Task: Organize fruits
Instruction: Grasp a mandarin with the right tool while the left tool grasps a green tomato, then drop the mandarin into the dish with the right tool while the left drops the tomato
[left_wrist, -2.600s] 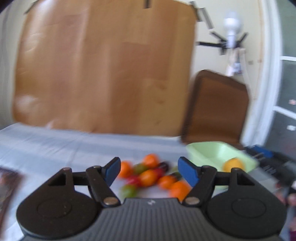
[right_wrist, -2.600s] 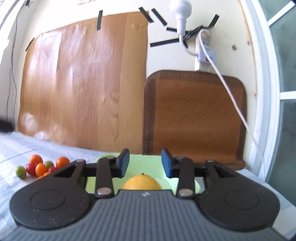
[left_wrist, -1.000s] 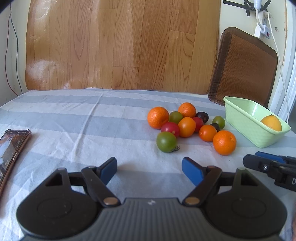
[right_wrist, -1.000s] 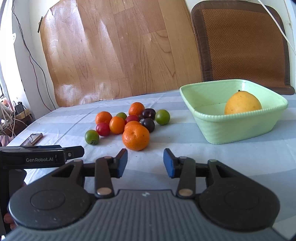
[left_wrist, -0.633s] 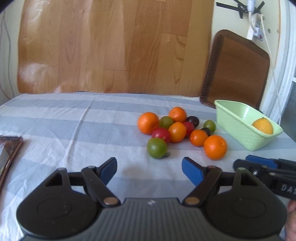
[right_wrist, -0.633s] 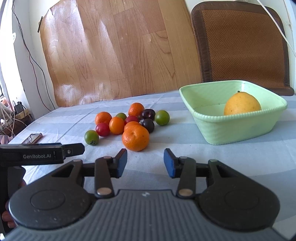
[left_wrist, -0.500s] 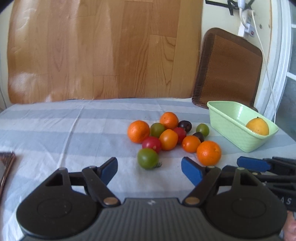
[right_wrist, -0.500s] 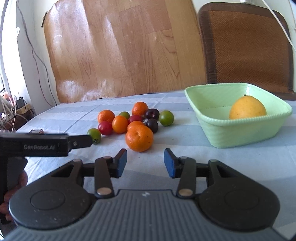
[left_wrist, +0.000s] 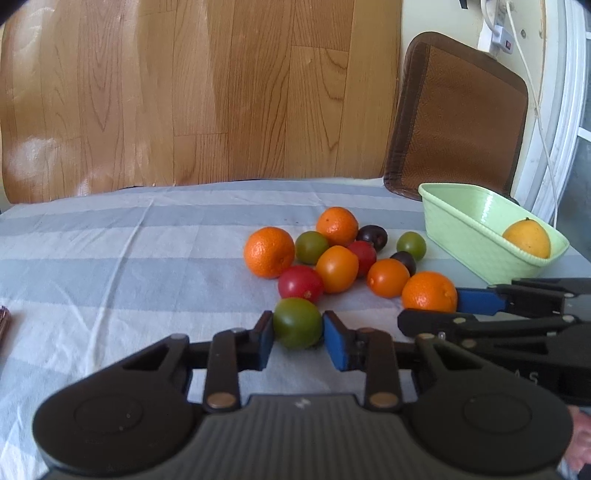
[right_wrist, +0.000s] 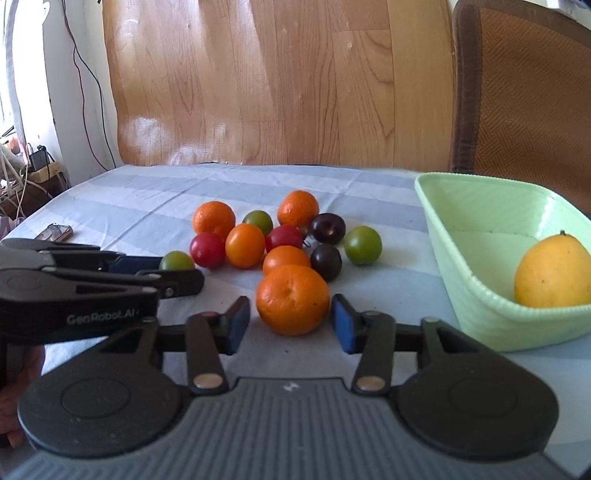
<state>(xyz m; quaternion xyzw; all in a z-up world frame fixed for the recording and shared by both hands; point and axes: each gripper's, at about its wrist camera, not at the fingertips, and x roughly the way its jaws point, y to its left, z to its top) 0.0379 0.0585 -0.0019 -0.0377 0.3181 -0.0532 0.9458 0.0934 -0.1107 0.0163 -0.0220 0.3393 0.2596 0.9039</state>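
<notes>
A cluster of small fruits lies on the striped cloth: several oranges, red and green tomatoes, dark plums. My left gripper (left_wrist: 297, 338) is shut on the nearest green tomato (left_wrist: 297, 322), which rests on the cloth; it also shows in the right wrist view (right_wrist: 176, 260). My right gripper (right_wrist: 290, 323) is open, its blue pads either side of the big front orange (right_wrist: 292, 298) with small gaps. That orange shows in the left wrist view (left_wrist: 428, 291). A pale green basket (right_wrist: 465, 280) at right holds a yellow-orange fruit (right_wrist: 552, 270).
A phone (right_wrist: 56, 232) lies on the cloth at far left. A wooden board (left_wrist: 199, 92) and a brown woven mat (left_wrist: 458, 114) lean on the wall behind. A white cable (left_wrist: 535, 92) hangs at right. Wires and clutter (right_wrist: 26, 170) sit beyond the table's left edge.
Both grippers moved forward to the fruit. The left jaws closed from wide open onto the green tomato. The right jaws widened and now straddle the big front orange.
</notes>
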